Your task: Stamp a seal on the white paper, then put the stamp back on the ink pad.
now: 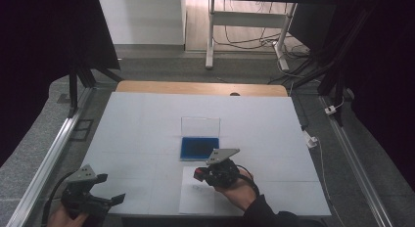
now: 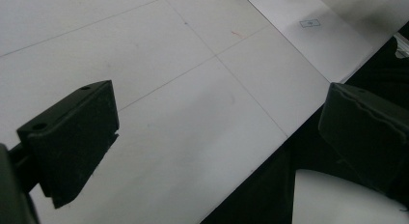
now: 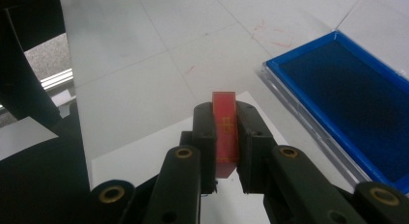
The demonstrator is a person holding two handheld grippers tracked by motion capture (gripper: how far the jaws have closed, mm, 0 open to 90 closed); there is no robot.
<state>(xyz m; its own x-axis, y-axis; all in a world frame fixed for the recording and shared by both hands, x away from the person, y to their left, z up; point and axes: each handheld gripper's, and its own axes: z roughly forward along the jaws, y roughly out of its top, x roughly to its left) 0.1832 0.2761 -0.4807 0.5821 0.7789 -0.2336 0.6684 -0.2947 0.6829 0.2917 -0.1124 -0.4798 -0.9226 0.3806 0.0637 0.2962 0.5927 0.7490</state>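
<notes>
Red stamp in right tool bears unreadable yellow markings.

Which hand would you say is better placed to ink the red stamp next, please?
Right, probably: the right gripper is shut on the red stamp beside the blue ink pad; the left gripper hangs open at the table's near edge.

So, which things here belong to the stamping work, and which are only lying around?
Part of the job:
- red stamp, clamped in the right gripper
- blue ink pad, lid open
- white sheet of paper under the stamp

Just lying about:
- left gripper, open and idle at the table's near edge
- cables on the floor
</notes>
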